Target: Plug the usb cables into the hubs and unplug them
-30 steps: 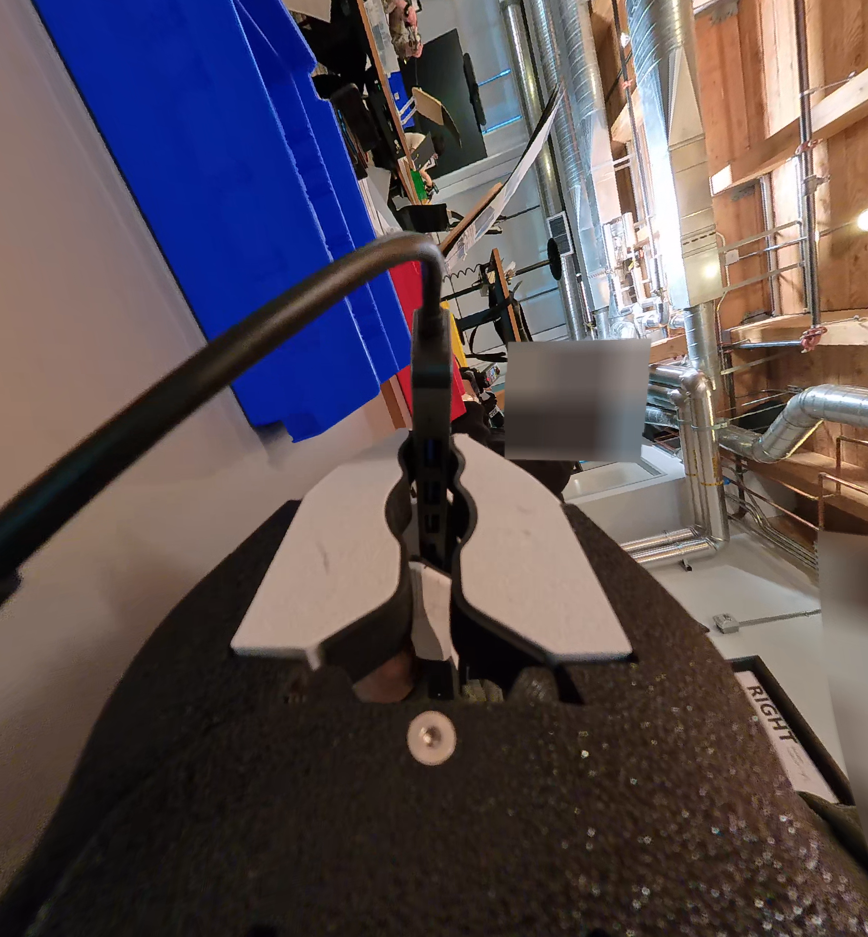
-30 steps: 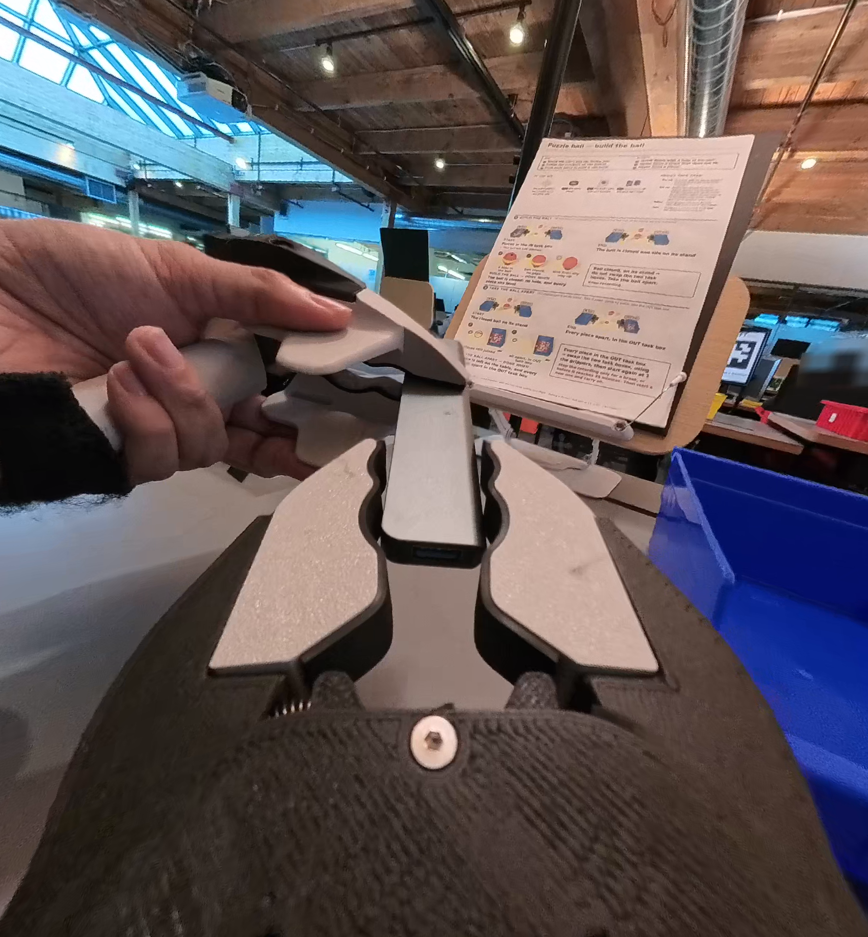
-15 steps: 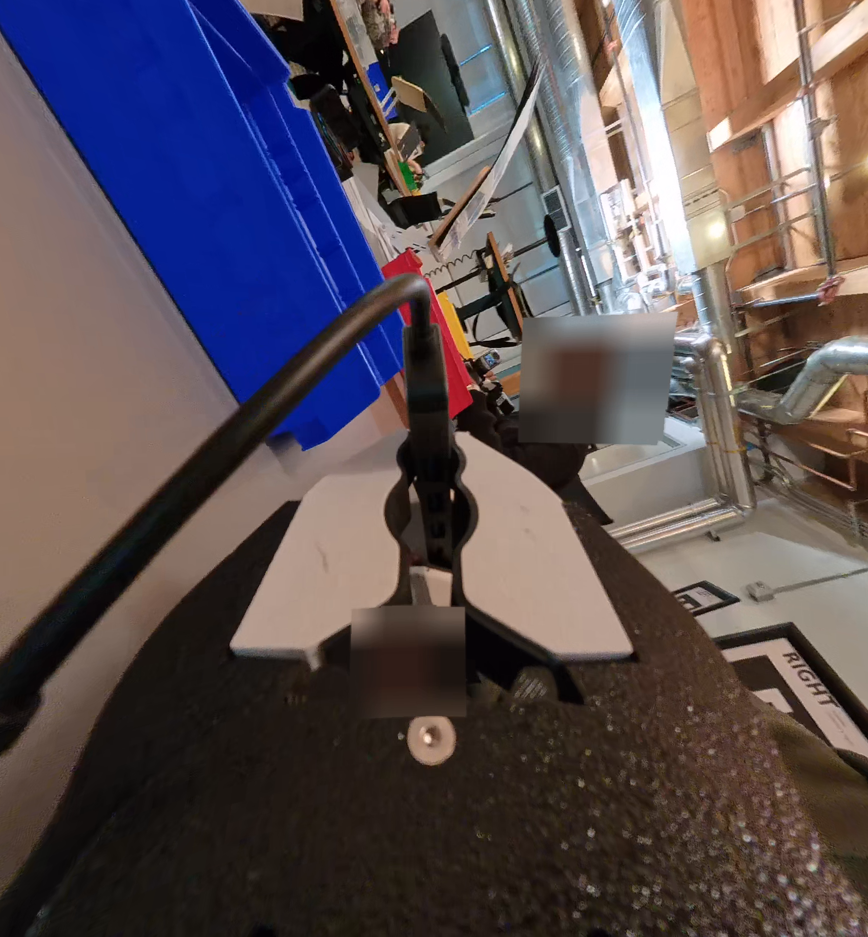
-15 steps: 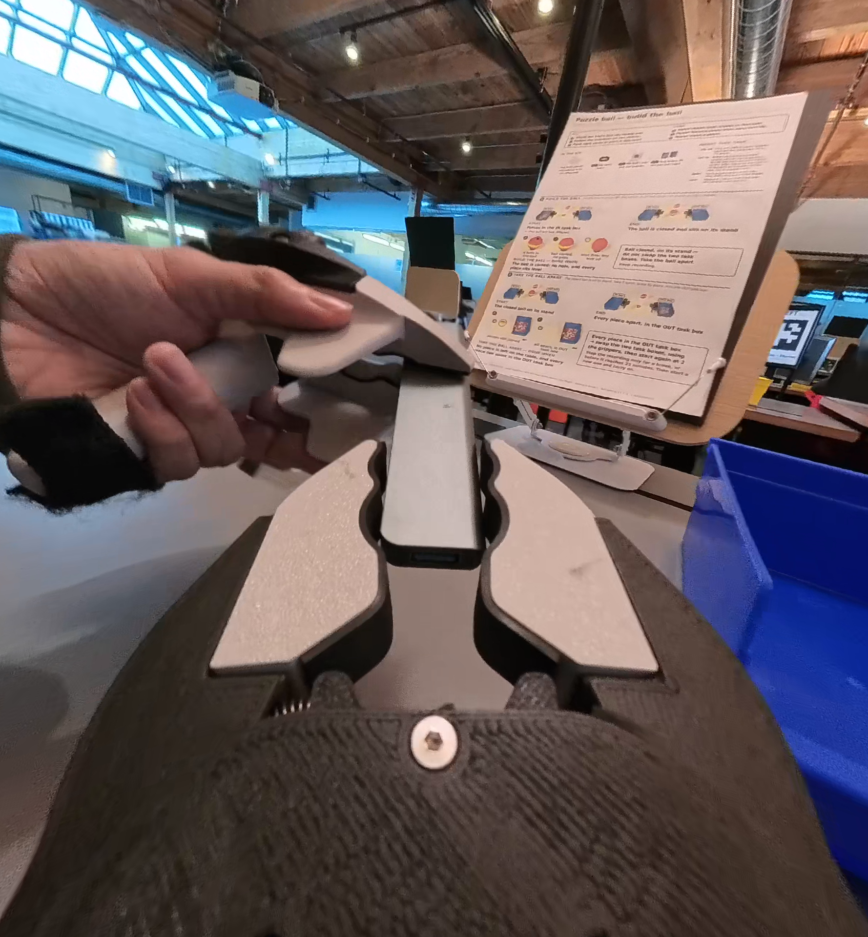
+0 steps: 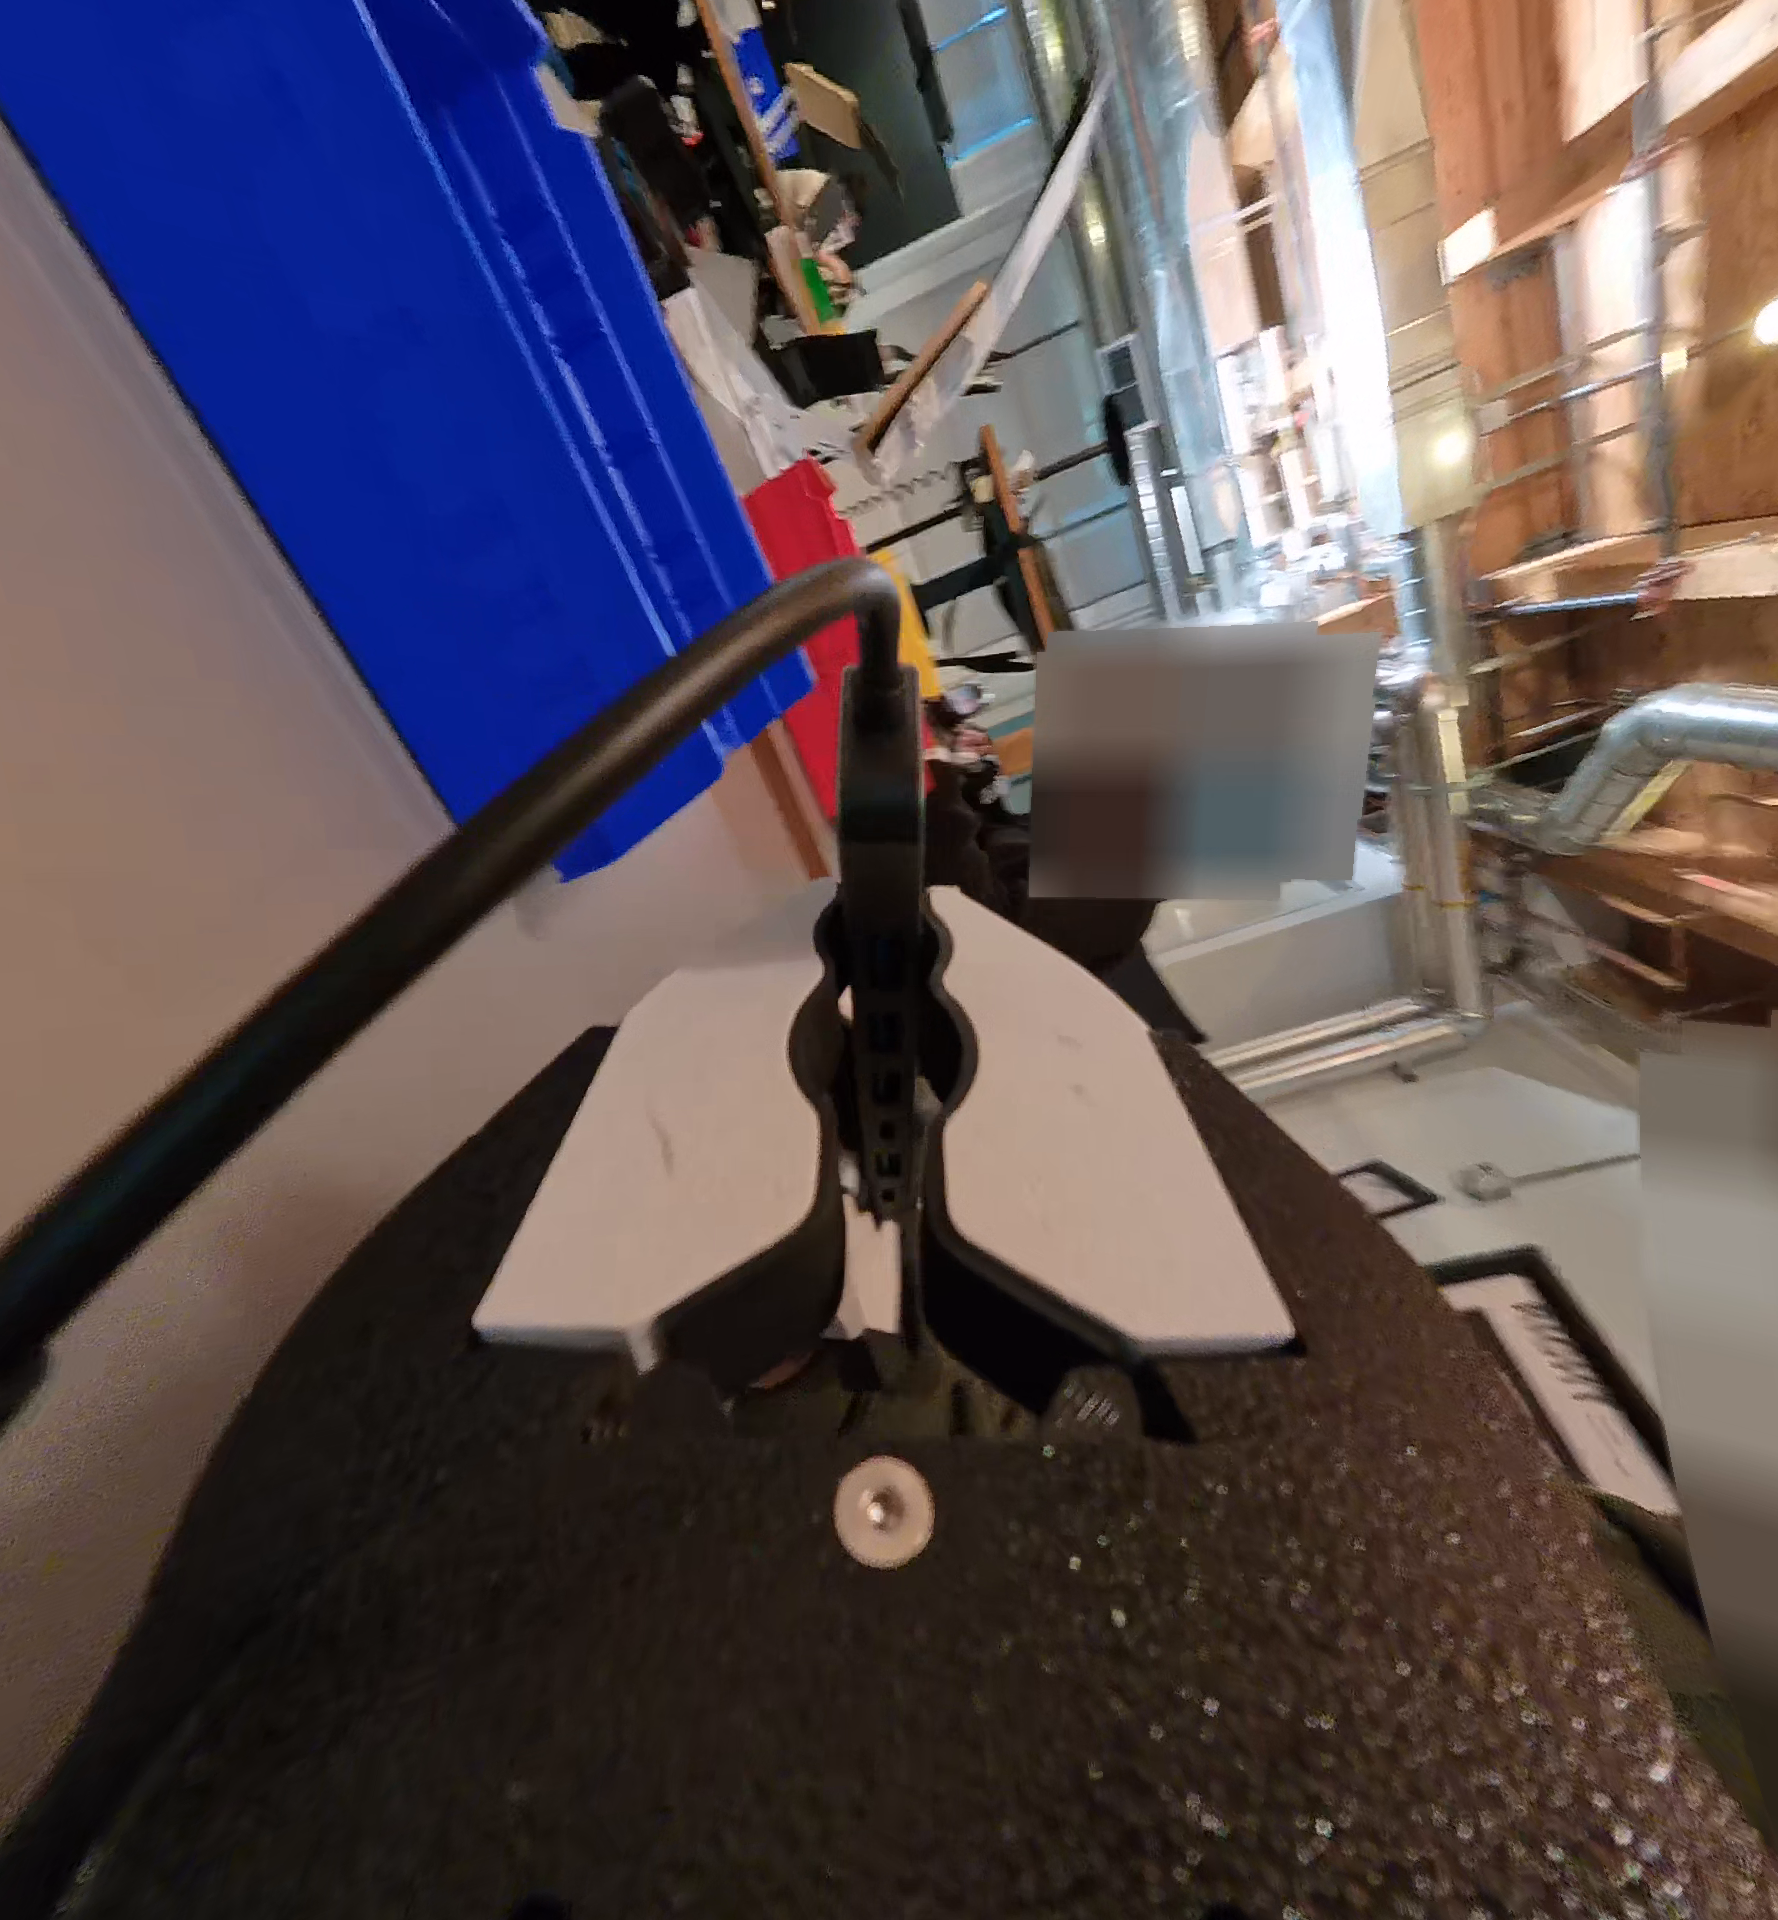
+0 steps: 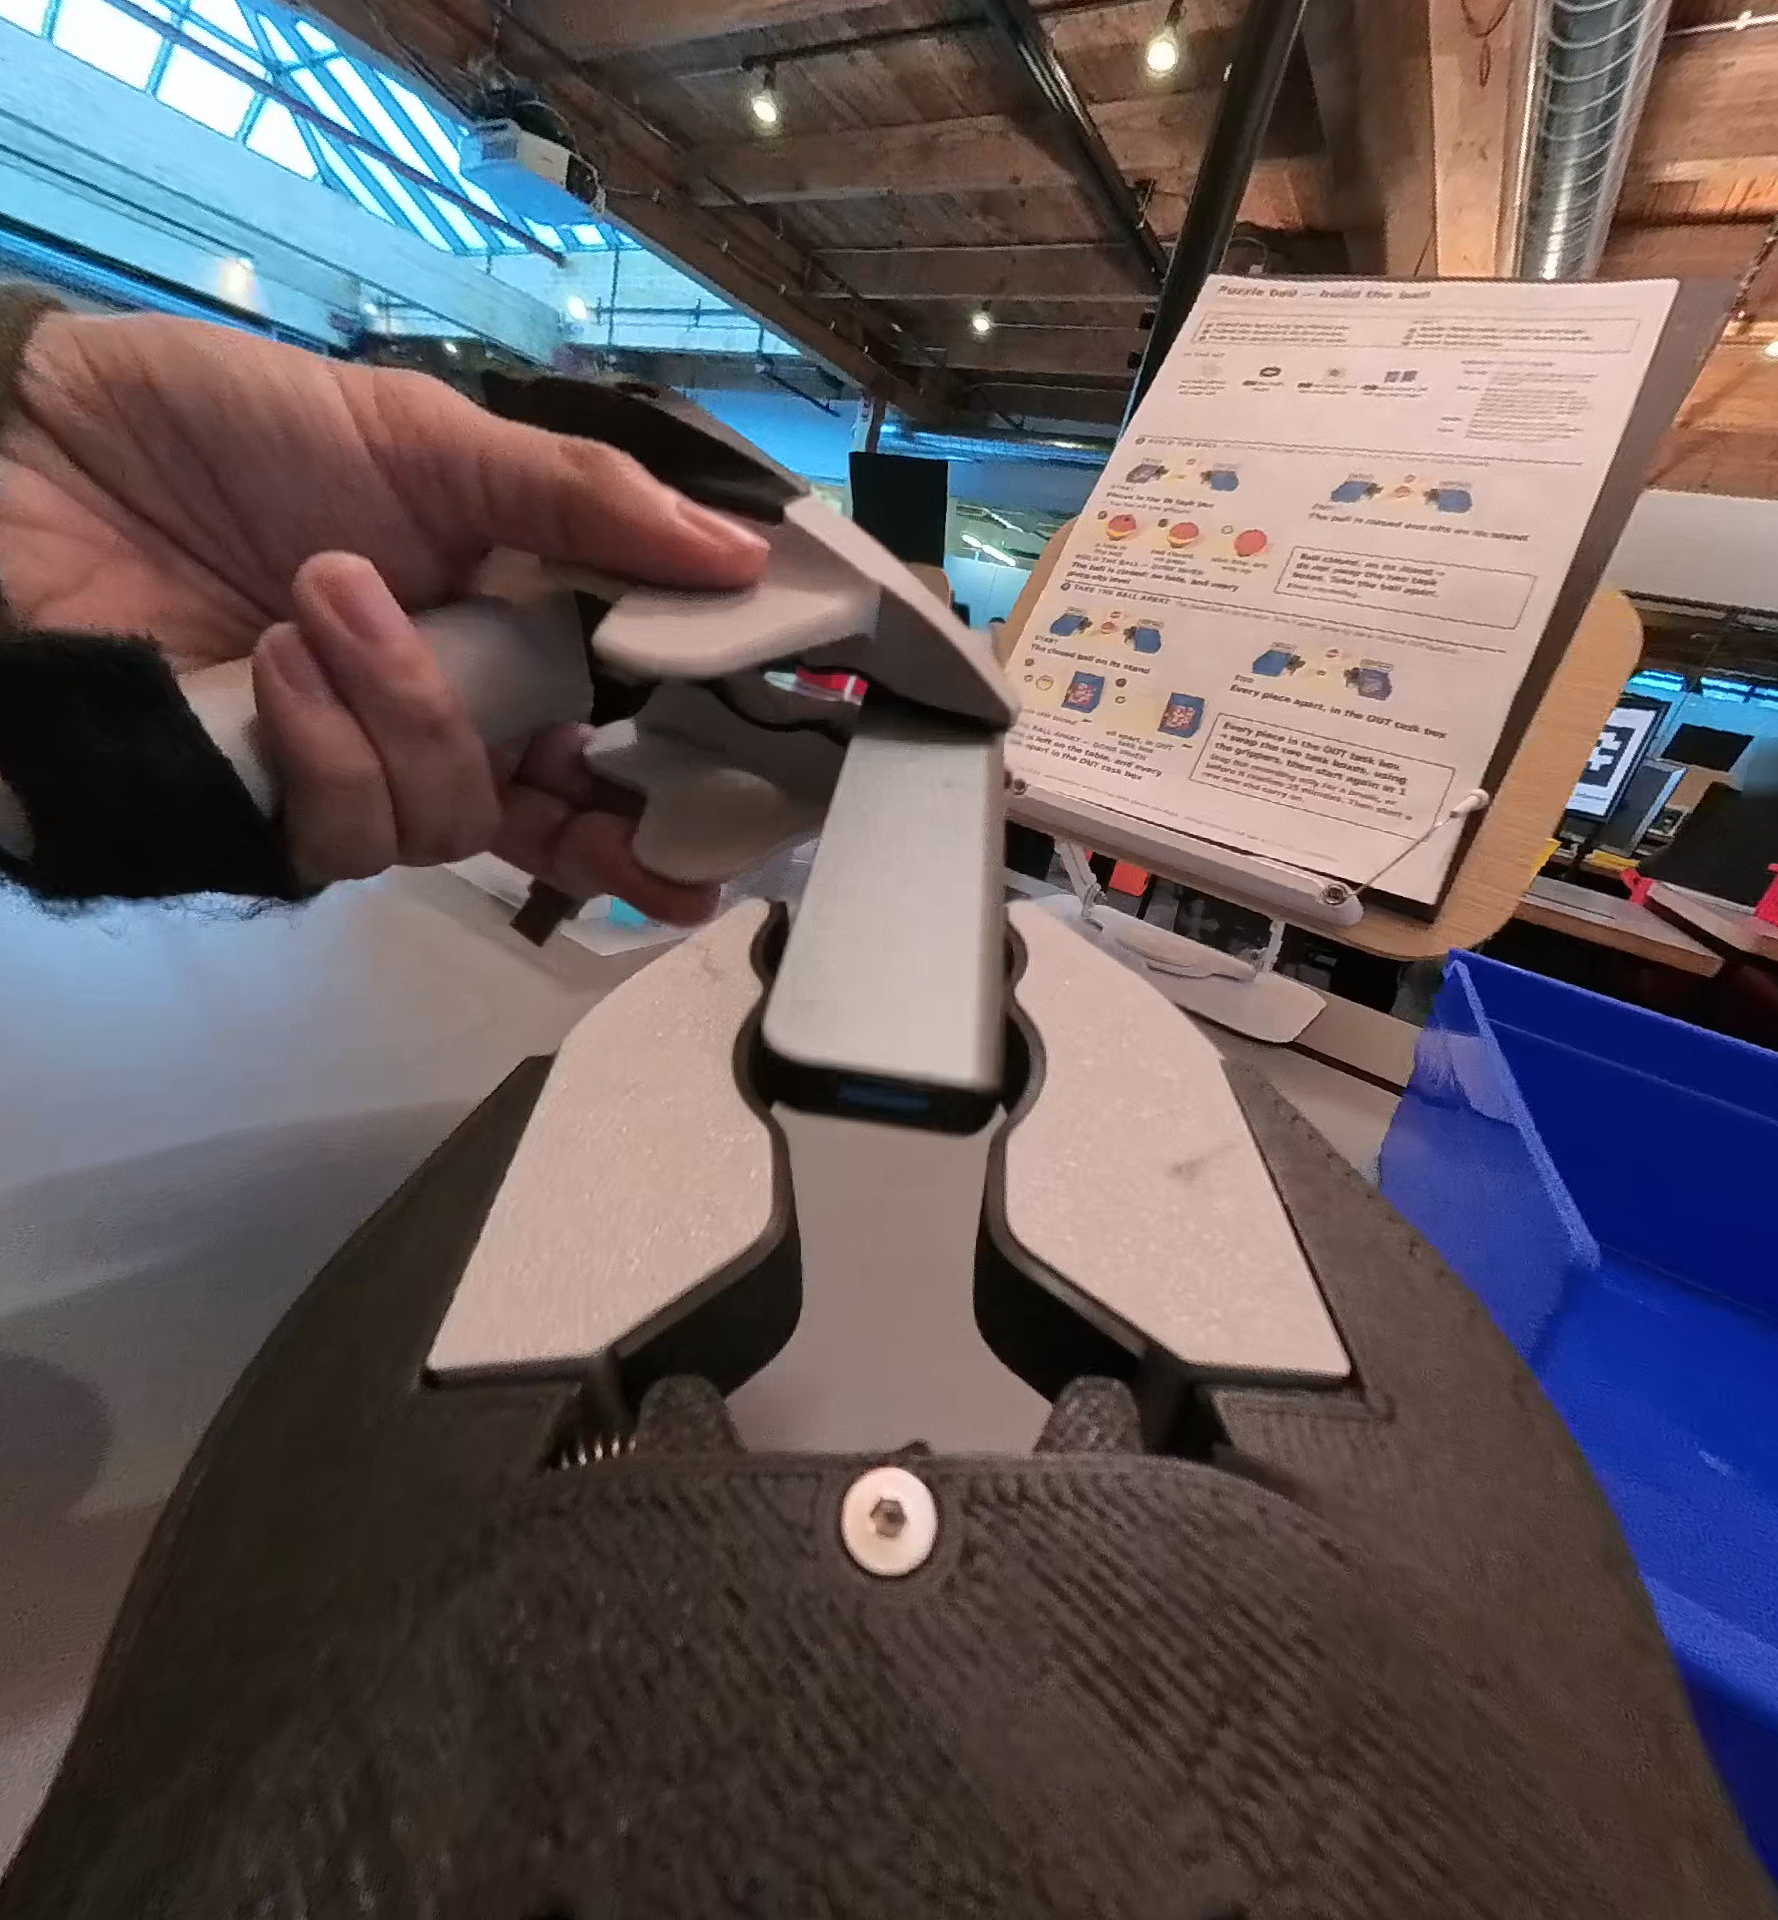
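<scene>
My left gripper (image 5: 880, 925) is shut on a slim dark hub (image 5: 885, 1039), seen edge-on with blue ports. A black cable (image 5: 552, 790) leaves the hub's far end and bends back to the left. My right gripper (image 6: 890, 925) is shut on a flat grey hub (image 6: 890, 883) with a blue port at its near end. In the right wrist view a hand (image 6: 293, 540) holds the left gripper (image 6: 864, 707). That gripper's grey hub (image 6: 916, 655) meets the far end of mine. A small dark plug (image 6: 542, 914) hangs below the hand.
A blue bin (image 6: 1643, 1195) stands to the right of the right gripper and shows at upper left in the left wrist view (image 5: 397, 364). An instruction sheet on a wooden stand (image 6: 1332, 582) stands behind the hubs. The white table (image 6: 189, 1091) lies below. A red bin (image 5: 802, 540) sits farther off. My left and right fingertips are right by each other.
Both grippers keep their hold. In the right wrist view the grey hub's far end has tilted slightly right, and the hand with the left gripper sits lower and nearer.
</scene>
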The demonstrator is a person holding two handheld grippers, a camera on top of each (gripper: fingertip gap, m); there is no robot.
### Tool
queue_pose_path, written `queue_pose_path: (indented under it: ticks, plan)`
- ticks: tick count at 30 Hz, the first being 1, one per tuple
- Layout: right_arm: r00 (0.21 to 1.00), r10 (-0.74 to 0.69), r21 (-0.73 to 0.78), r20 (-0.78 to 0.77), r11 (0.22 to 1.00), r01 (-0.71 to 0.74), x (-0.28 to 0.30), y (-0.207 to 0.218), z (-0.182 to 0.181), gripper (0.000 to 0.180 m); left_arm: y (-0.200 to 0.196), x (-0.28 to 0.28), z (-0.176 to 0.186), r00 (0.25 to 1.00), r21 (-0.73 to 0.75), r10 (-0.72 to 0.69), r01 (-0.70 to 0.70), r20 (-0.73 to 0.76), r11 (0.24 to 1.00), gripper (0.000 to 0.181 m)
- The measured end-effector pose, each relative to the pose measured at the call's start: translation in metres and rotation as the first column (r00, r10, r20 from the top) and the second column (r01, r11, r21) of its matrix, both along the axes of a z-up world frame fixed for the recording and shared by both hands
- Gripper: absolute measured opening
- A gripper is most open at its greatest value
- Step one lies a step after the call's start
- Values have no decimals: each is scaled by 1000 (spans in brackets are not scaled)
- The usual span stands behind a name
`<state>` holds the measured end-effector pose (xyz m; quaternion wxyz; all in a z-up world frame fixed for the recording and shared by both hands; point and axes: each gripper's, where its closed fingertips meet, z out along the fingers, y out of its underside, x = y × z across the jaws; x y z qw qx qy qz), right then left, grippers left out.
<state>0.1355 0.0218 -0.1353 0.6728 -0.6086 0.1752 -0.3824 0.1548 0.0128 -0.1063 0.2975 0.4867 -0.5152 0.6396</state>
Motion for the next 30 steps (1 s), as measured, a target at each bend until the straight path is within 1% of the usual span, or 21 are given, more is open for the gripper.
queue_pose_path:
  ticks: [1, 2, 8, 12, 13, 15, 18, 19, 20, 23, 26, 30]
  plan:
    - [1000, -9, 2, 1, 1000, 9, 1, -1, 0, 37, 1, 2, -5, 999, 58, 23, -24, 22, 998, 9]
    - [1000, -15, 6, 4, 1000, 15, 1, -2, 1, 37, 0, 3, -7, 999, 84, 33, -36, 36, 996, 9]
    - [1000, 1, 6, -29, 1000, -1, 3, -1, -1, 36, 0, 3, -6, 999, 55, 36, -37, 12, 998, 9]
    - [999, 1, 13, -50, 1000, 0, 5, -1, -2, 36, 1, 4, -6, 999, 41, 23, -24, 22, 999, 10]
    - [999, 7, 34, -53, 999, -5, 4, -2, -1, 36, 0, 4, -4, 999, 29, 16, -17, 35, 999, 13]
    - [998, 12, 54, -66, 999, -8, 6, -4, 0, 35, -3, 4, -4, 999, 36, 10, -12, 49, 999, 32]
    - [998, 18, 77, -63, 997, -13, 5, -7, 2, 35, -5, 2, -5, 991, 84, -12, 1, 132, 996, 39]
    - [998, 19, 85, -61, 996, -14, 5, -8, 3, 35, -5, 2, -7, 990, 109, -19, 3, 141, 994, 50]
    - [998, 21, 90, -61, 996, -16, 4, -8, 3, 35, -4, 2, -8, 989, 114, -23, 6, 147, 993, 55]
    - [998, 29, 90, -52, 996, -25, 3, -8, 3, 35, 0, 4, -8, 990, 85, -5, -8, 142, 996, 54]
    - [999, 29, 104, -44, 994, -24, 2, -9, 5, 35, 6, 5, -18, 992, 119, -3, -12, 125, 993, 57]
    - [998, 5, 144, -61, 990, 4, 7, -18, 7, 35, 18, -4, -2, 986, 41, 23, -31, 166, 999, 57]
